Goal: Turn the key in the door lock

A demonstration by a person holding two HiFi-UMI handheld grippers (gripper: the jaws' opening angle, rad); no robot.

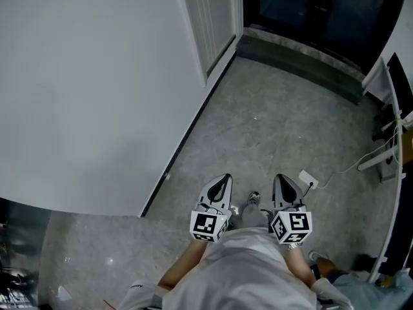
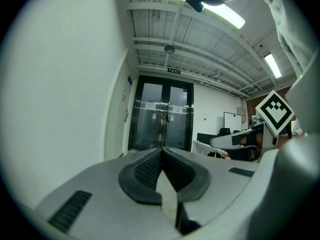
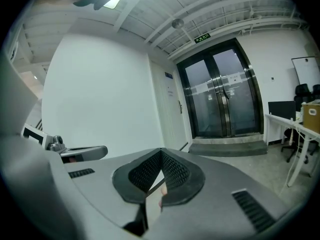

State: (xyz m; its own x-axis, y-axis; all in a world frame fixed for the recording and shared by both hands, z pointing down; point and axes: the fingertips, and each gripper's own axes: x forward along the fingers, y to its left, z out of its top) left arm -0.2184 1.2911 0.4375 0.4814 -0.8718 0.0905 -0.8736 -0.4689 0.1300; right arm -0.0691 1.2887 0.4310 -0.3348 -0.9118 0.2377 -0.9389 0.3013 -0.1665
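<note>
Head view: left tool [image 1: 221, 185] and right tool [image 1: 286, 185] low centre, both pressed together, empty — white door [image 1: 213, 15] at upper centre, well ahead. Only the gripper views show its handle [image 3: 178, 106]; key too small to tell.

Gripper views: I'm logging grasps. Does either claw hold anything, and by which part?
Nothing is held. The left claw and the right claw are both shut, jaws together at the tips, with nothing between them.

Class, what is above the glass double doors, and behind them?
A small green sign hangs above the glass double doors. Behind the glass all is dark; nothing can be made out.
</note>
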